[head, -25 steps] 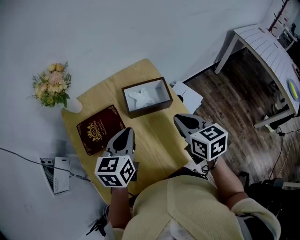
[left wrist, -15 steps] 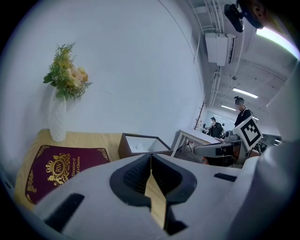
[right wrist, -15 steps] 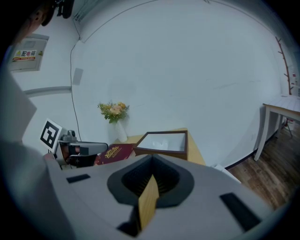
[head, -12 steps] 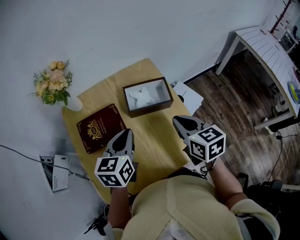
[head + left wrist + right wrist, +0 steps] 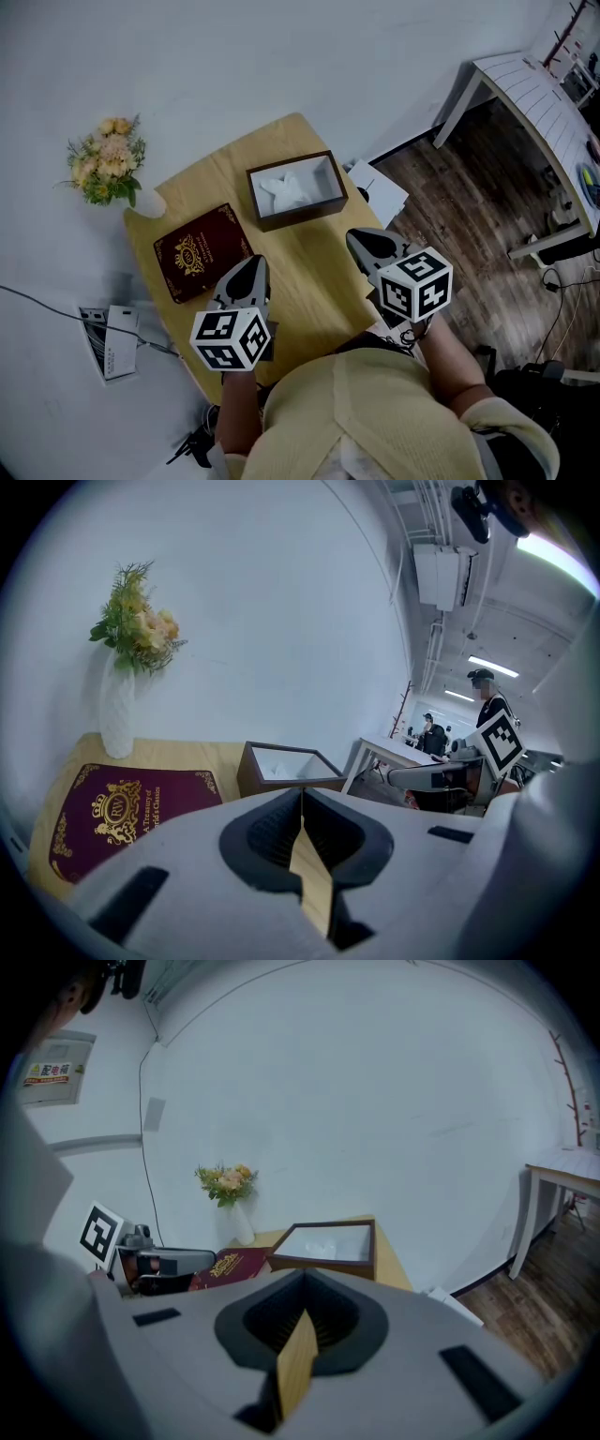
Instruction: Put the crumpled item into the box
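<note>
A crumpled white item (image 5: 285, 190) lies inside the dark brown open box (image 5: 327, 203) at the far side of the small wooden table (image 5: 300, 258). In the right gripper view the box (image 5: 323, 1261) sits straight ahead with the white item (image 5: 330, 1242) in it. My left gripper (image 5: 251, 264) hovers over the table's near part, shut and holding nothing, beside the red book. My right gripper (image 5: 360, 241) hangs over the table's right edge, also shut and holding nothing. Both sets of jaws (image 5: 302, 803) (image 5: 304, 1305) point toward the box (image 5: 281, 778), well short of it.
A dark red book with gold print (image 5: 199, 251) lies left of the box. A white vase of flowers (image 5: 105, 161) stands at the table's far left corner. White papers (image 5: 380, 190) lie on the floor by the table. A white table (image 5: 525, 89) stands at the right.
</note>
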Demonstrator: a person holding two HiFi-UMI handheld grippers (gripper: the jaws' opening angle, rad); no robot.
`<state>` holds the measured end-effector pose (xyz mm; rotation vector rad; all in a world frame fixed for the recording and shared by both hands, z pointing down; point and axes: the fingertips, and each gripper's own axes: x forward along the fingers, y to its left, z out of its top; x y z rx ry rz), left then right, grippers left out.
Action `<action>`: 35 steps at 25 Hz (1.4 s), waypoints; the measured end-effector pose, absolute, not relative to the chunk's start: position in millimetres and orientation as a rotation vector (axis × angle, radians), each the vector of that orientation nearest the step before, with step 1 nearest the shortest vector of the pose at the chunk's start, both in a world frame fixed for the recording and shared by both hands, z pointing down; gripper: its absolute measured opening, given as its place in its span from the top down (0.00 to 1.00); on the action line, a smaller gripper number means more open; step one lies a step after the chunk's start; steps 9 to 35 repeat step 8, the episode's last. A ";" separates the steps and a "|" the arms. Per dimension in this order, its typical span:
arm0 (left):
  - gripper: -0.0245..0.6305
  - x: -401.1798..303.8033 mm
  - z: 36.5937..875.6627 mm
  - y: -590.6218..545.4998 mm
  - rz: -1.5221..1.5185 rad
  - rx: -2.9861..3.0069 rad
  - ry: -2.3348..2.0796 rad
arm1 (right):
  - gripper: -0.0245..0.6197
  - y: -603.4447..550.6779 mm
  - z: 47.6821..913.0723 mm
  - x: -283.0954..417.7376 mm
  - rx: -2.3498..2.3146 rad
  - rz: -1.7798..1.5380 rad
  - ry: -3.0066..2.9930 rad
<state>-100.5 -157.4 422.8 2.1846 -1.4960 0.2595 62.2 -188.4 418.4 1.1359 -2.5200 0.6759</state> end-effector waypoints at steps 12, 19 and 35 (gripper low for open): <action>0.92 -100.7 424.3 -157.6 0.259 2.181 -1.497 | 0.92 -189.3 419.5 61.1 1.132 0.675 -2.519; 0.92 -100.7 424.3 -157.6 0.259 2.181 -1.497 | 0.92 -189.3 419.5 61.1 1.132 0.675 -2.519; 0.92 -100.7 424.3 -157.6 0.259 2.181 -1.497 | 0.92 -189.3 419.5 61.1 1.132 0.675 -2.519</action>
